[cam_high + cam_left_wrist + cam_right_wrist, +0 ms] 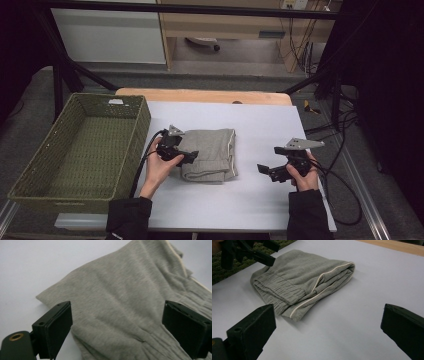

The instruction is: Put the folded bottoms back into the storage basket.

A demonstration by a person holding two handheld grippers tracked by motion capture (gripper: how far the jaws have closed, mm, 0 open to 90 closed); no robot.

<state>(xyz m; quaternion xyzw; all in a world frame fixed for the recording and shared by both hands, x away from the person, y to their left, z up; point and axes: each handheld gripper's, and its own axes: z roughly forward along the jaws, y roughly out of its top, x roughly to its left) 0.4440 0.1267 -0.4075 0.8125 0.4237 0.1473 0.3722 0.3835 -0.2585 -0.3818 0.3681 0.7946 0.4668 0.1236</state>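
A folded grey garment [212, 152] with cream piping and a ribbed waistband lies in the middle of the white table [260, 125]. My left gripper [188, 156] hovers low over its left edge, jaws wide apart. In the left gripper view the grey garment [120, 290] spreads beneath and between the pads without being pinched. My right gripper [270, 160] is held to the right of the garment, open and with nothing between its jaws. The right gripper view shows the garment [302, 277] ahead on the table, with the left gripper [257, 252] at its far corner.
A large green woven basket [142, 125] with nothing in it stands at the table's left side, close to the left hand; its weave [227, 272] appears behind the garment. A wooden edge [200, 95] runs along the table's far side. Cables trail from both grippers.
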